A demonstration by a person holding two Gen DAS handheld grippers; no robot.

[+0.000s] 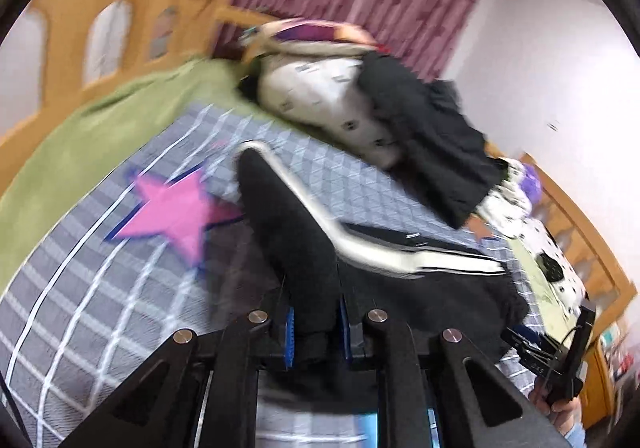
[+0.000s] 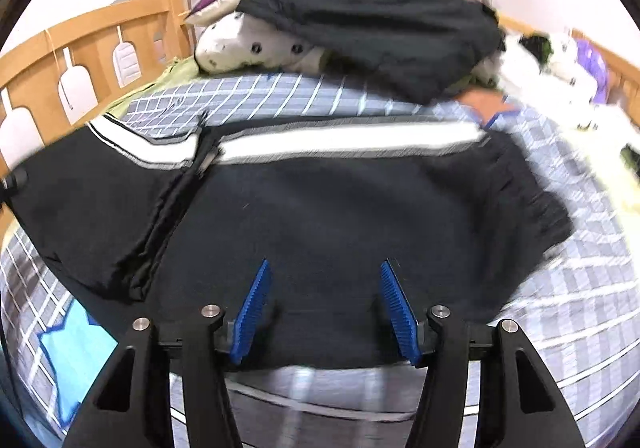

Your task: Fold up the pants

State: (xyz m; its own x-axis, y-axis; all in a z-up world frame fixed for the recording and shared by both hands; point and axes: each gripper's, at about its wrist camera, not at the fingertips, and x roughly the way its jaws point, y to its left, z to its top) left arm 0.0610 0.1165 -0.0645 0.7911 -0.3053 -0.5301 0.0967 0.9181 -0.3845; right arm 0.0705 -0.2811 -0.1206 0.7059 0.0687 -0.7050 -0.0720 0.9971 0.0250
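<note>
Your pants were black, with a broad white stripe edged in thin dark and grey lines running down the side. The main part lay spread flat across the checked bedding, stripe toward the far edge, the gathered waistband at the right. One leg was lifted off the bed and rose in a ridge, its white stripe curving along the upper edge.
</note>
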